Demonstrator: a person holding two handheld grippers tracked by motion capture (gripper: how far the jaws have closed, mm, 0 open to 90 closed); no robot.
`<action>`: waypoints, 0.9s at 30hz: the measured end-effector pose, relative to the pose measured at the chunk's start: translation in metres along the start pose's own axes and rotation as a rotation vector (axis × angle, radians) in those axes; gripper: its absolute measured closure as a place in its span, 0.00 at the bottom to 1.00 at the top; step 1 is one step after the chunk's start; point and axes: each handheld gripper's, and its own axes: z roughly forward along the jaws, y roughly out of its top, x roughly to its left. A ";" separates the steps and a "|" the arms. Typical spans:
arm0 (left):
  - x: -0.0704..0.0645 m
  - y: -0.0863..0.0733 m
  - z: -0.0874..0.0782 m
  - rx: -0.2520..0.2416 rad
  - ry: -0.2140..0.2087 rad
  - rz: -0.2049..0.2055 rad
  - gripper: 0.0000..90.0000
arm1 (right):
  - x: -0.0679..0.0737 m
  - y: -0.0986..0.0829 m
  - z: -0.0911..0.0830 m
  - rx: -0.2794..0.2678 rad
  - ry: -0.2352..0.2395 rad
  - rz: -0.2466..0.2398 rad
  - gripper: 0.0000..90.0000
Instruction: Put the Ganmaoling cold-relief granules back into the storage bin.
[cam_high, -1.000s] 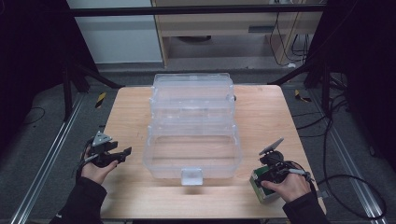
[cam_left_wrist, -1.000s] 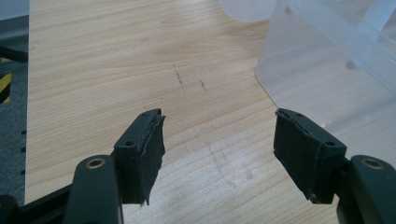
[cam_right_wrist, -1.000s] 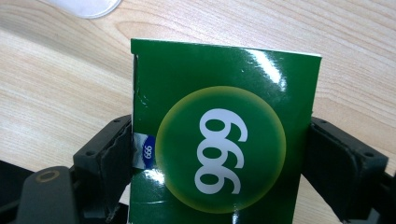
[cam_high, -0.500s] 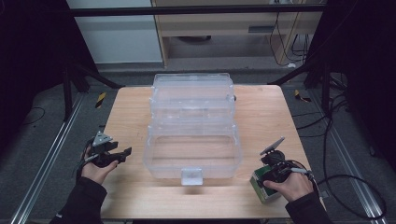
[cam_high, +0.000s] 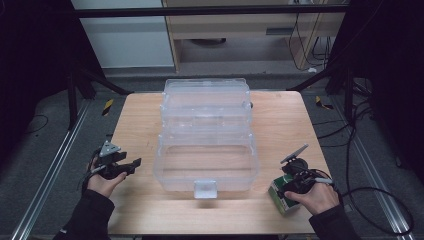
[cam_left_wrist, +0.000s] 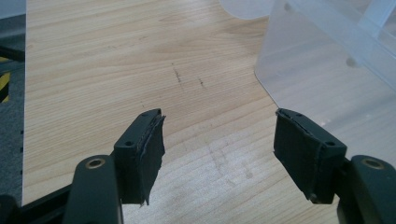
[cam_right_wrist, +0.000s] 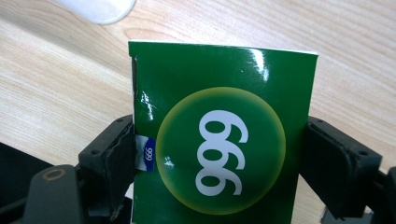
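Green box (cam_right_wrist: 219, 140) sits at the surface's (cam_high: 280, 125) near-right corner, right tongs (cam_high: 295, 182) clamped on it — grasp step. Left tongs (cam_left_wrist: 219, 158) apart, empty. Next, prob. lift & carry into clear bin (cam_high: 206, 170).

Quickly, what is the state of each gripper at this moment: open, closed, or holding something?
Left gripper: open, nothing between its jaws, above the wooden table.
Right gripper: closed on the green box.
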 end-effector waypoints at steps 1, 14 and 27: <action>0.000 0.000 0.000 0.000 0.000 0.000 0.36 | 0.000 0.001 -0.001 -0.002 0.002 0.000 0.20; 0.000 0.000 0.000 0.001 0.000 0.002 0.36 | -0.005 0.010 -0.034 -0.103 -0.013 0.006 0.20; 0.000 0.000 0.000 0.001 0.000 0.001 0.36 | -0.008 0.022 -0.078 -0.247 -0.037 -0.010 0.21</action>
